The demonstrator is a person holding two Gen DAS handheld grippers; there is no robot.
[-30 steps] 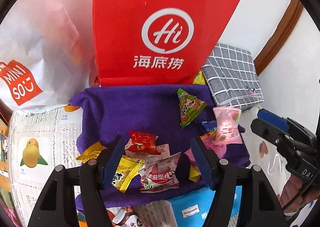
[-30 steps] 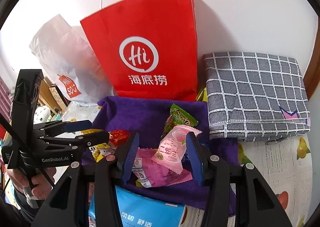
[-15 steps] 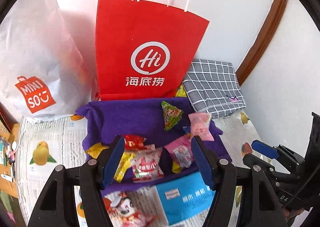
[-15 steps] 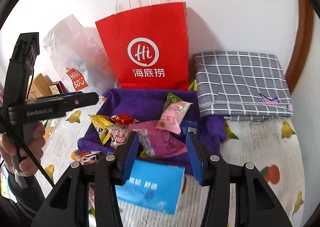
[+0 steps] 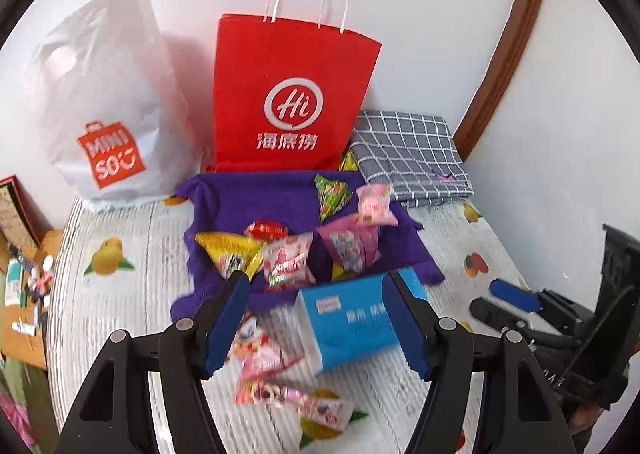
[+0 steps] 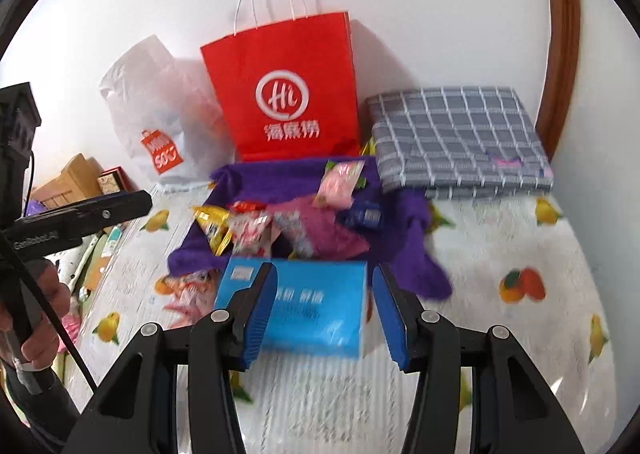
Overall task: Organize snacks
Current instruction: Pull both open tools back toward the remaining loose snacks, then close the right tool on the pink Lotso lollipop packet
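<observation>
Fruit-print tablecloth [image 5: 120,294] under purple towel [image 5: 260,198]

A blue box [image 6: 304,306] blocks my path to the snacks [image 5: 288,258], with bare table [image 6: 500,338] open on its right.

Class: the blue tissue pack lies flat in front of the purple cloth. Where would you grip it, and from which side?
Grip the blue pack across its short width, coming down from above at the near end. It lies flat with both long sides free, while snacks crowd its far edge by the purple cloth. Its soft wrapper should probably yield to a gentle squeeze.
</observation>
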